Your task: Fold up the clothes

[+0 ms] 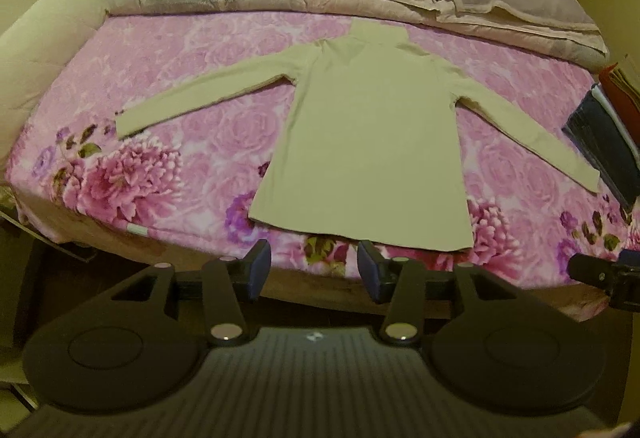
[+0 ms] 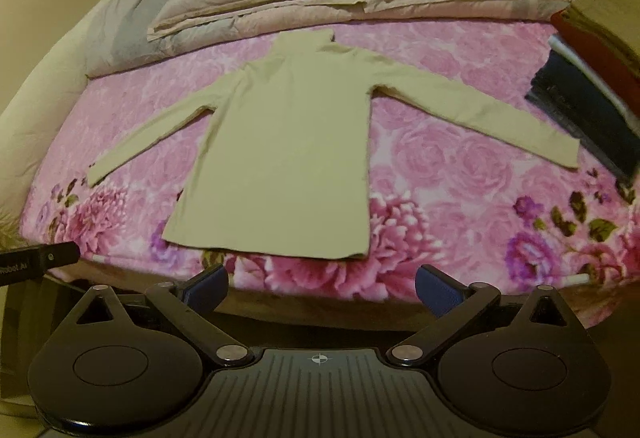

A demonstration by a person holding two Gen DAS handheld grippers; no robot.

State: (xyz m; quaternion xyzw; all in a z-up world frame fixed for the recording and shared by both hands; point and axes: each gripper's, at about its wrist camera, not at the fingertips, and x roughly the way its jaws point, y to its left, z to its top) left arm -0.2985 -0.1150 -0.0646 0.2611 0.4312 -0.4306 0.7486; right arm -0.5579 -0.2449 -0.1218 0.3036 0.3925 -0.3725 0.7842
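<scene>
Shirt (image 1: 368, 134) lies flat on the bed (image 1: 168, 86) — collar far, hem nearest. Left hand-held gripper (image 1: 314, 270) and right hand-held gripper (image 2: 322, 290) hang open, empty — left nearer the hem.

We see the left gripper (image 1: 314, 268) pitched steeply downward, jaws parted to a moderate gap, nothing between the blue pads (image 1: 258, 269). We see the right gripper (image 2: 322, 292) pitched down likewise, jaws spread wide, pads (image 2: 434, 292) bare. In each wrist view a black tip of the other gripper shows at the frame edge; the two are side by side, apart
</scene>
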